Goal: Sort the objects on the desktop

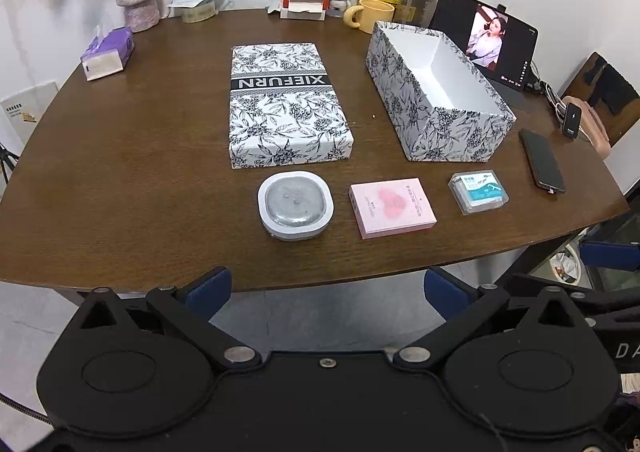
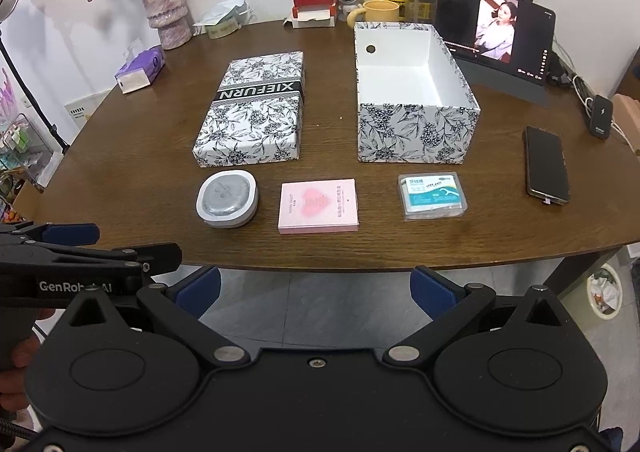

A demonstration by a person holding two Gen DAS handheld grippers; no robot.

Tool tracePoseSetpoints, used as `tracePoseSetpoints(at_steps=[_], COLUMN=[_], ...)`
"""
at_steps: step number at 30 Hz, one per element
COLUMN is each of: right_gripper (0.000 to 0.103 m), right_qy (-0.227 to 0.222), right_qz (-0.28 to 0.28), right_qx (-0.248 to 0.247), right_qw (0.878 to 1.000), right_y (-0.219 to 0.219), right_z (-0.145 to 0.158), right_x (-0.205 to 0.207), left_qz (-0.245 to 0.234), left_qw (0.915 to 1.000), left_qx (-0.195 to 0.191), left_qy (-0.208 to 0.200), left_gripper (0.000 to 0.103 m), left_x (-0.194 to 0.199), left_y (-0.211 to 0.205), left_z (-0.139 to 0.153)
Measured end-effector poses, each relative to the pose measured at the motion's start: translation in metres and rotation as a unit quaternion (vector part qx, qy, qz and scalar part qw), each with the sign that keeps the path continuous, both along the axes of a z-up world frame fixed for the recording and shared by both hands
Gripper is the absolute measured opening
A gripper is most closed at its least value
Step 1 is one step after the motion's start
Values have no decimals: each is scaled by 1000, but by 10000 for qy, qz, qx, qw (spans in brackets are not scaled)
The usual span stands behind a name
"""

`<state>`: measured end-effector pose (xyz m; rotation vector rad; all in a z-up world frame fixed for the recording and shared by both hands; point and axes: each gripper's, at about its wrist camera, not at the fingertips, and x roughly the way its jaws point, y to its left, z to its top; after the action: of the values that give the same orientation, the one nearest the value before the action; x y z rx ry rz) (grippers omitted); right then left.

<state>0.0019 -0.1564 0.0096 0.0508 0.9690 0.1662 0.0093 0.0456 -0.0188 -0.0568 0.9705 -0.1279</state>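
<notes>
My right gripper (image 2: pixel 315 290): nearest the lens, fingers (image 2: pixel 434 291) spread wide with nothing between them, hanging off the near edge of the desk.
My left gripper (image 1: pixel 327 290): the same, fingers (image 1: pixel 210 289) wide apart and empty, short of the desk edge; in the right wrist view it shows from the side at lower left.
Desk (image 2: pixel 132 156): dark brown wood with a curved near edge, carrying everything below.
Open box (image 2: pixel 416 132): floral black-and-white walls, white inside, nothing in it, standing right of centre.
Lid (image 2: pixel 256 108): same floral print with a black XIEFURN band, lying flat to the left of the open box, apart from it.
Tablet (image 2: pixel 494 30): propped upright behind the open box, a video on its screen.
Vase (image 2: pixel 168 14): pale purple, holding dried roses, at the far left of the desk.
Phone (image 2: pixel 547 165): dark, lying flat to the right of the open box.
Pink box (image 2: pixel 318 205): flat, in the middle of the near row, in front of the gap between lid and open box.
Round white case (image 2: pixel 227 198): grey top, left end of the near row, just in front of the lid.
Clear floss-pick case (image 2: pixel 433 196): blue-and-white label, right end of the near row, in front of the open box.
</notes>
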Motion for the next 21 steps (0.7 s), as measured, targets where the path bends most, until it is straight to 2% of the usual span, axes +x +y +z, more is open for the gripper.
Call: tracePoseSetpoints(at_steps=[11, 21], right_gripper=[102, 102], right_qy=[-10, 214], right_qz=[196, 470], right_qx=[-3, 94], right_qw=[9998, 9986], right_y=[-5, -18], right_z=[-4, -17], right_x=[14, 45], left_qz=[160, 616], left_qw=[9999, 9976], left_qx=[33, 177], left_qy=[40, 273], left_gripper=[103, 103], left_x=[8, 34], left_y=[-6, -7], left_z=[-6, -18])
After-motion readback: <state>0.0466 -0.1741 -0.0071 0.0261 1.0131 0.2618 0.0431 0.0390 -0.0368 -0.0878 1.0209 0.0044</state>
